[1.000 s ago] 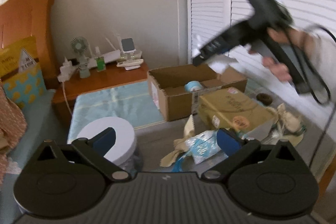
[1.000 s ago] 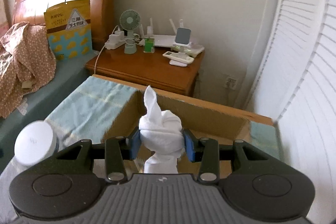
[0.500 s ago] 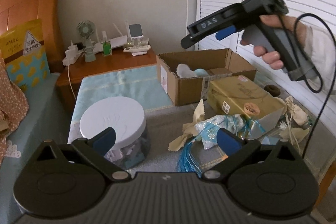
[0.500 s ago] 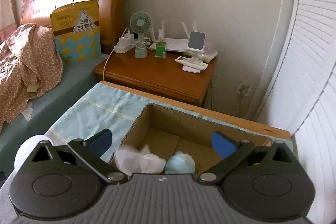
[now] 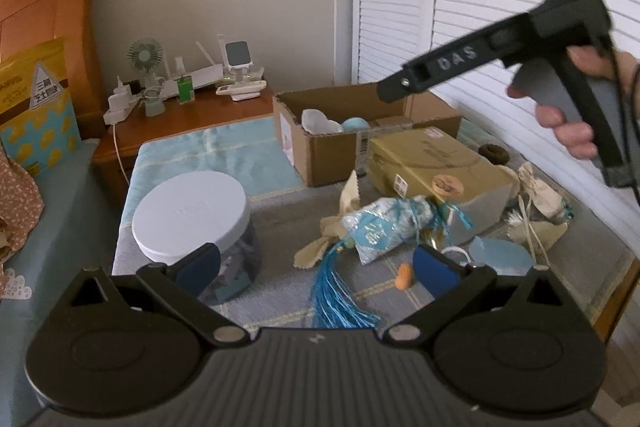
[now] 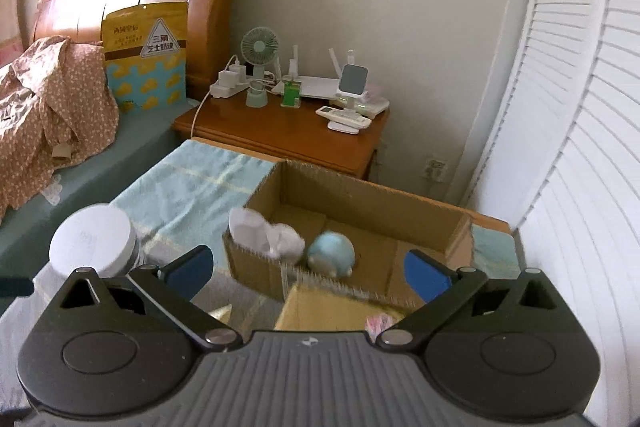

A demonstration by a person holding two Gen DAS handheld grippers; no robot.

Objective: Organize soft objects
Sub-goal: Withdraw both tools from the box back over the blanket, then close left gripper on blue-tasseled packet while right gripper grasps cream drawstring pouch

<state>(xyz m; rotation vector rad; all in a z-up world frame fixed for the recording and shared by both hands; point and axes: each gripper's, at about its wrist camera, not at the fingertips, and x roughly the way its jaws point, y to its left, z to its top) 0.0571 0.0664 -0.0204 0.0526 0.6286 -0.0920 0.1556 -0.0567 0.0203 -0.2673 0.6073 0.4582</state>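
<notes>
An open cardboard box (image 6: 360, 205) holds a crumpled white cloth (image 6: 266, 233) and a light blue plush ball (image 6: 332, 253). My right gripper (image 6: 308, 269) hovers open and empty just short of the box's near wall. In the left wrist view the box (image 5: 320, 157) stands at the back, with the right gripper (image 5: 394, 89) held above it by a hand. My left gripper (image 5: 316, 265) is open and empty over a silver-blue sachet with a blue tassel (image 5: 384, 227). Beige cloths (image 5: 348, 195), a drawstring bag (image 5: 536, 187) and a small orange piece (image 5: 404, 275) lie around it.
A jar with a white lid (image 5: 192, 215) stands at the left beside my left fingers. A gold carton (image 5: 432, 167) sits in front of the box. A wooden nightstand (image 6: 280, 131) with gadgets stands behind. A bed with a floral garment (image 6: 48, 99) is left; louvred doors are right.
My right gripper opened and let go of the white cloth, which now lies in the box. The gripper then drew back from the box. The left gripper stayed open.
</notes>
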